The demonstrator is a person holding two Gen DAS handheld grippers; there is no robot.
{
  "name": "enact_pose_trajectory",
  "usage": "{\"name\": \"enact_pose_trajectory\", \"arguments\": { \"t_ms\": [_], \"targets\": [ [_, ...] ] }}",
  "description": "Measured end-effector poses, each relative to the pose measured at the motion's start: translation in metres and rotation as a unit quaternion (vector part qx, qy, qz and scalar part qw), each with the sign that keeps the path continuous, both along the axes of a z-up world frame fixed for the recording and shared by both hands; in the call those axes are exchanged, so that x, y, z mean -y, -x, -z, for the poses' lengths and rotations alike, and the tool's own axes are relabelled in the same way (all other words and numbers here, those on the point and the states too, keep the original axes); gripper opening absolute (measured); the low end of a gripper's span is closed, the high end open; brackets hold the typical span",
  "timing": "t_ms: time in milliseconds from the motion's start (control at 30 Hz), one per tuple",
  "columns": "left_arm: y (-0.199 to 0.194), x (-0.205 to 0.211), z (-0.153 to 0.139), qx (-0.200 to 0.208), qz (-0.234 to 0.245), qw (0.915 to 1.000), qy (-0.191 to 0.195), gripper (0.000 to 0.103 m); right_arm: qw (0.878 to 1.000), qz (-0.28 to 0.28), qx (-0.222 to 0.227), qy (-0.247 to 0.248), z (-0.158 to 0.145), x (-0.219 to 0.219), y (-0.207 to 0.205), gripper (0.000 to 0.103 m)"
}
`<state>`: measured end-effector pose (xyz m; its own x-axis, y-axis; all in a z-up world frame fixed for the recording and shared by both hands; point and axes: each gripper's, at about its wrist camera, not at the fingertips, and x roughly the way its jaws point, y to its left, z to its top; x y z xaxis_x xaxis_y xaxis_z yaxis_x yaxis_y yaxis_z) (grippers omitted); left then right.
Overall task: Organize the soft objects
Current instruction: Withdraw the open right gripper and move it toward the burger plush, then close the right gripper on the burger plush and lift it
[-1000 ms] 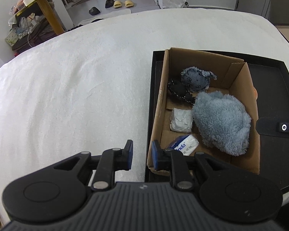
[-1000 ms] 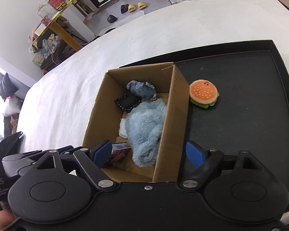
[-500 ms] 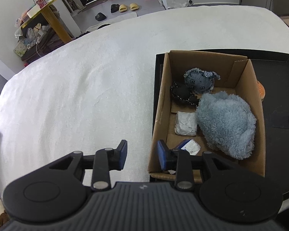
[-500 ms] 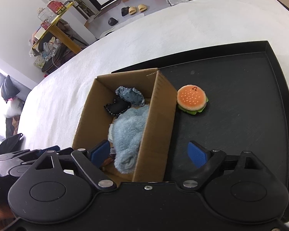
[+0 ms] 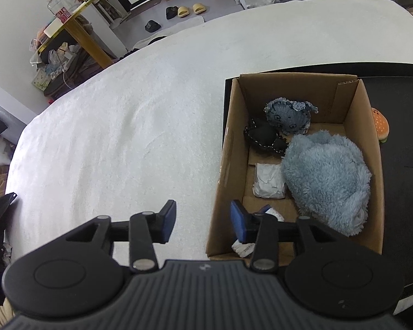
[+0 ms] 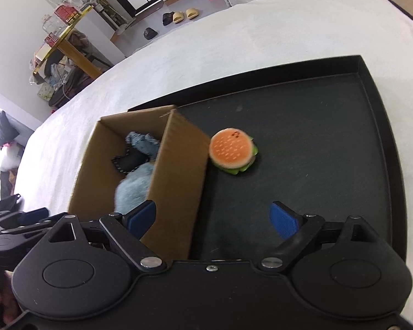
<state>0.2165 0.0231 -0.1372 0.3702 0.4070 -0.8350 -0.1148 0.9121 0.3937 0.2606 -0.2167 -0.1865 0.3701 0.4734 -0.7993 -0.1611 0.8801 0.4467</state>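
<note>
Both tongs (image 5: 203,221) (image 6: 213,220) opening, empty, over white bedding (image 5: 110,137); slippers (image 5: 188,10) on grey floor (image 5: 195,0) behind

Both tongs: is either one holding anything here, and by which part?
Nothing is held. The left tongs are opening astride the cardboard box wall without pressing it; the right tongs are opening and empty.
</note>
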Motion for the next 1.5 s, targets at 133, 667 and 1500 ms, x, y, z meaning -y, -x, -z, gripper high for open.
{"name": "enact_pose_trajectory", "arguments": {
  "t_ms": [133, 667, 1500],
  "targets": [
    [-0.004, 0.004, 0.002, -0.005, -0.009, 0.9996, -0.026, 0.065, 1.000, -0.004, 0.018, 0.009, 0.010, 0.002, -0.008, 0.094],
    [-0.022, 0.002, 0.009, -0.023, -0.043, 0.9987, -0.016, 0.075, 0.978, -0.126, 0.110, 0.128, 0.037, -0.010, -0.034, 0.092],
    [-0.029, 0.011, 0.018, -0.044, -0.027, 0.9978, -0.043, 0.075, 0.955, -0.196, 0.166, 0.151, 0.039, -0.015, -0.011, 0.036]
  ]
}}
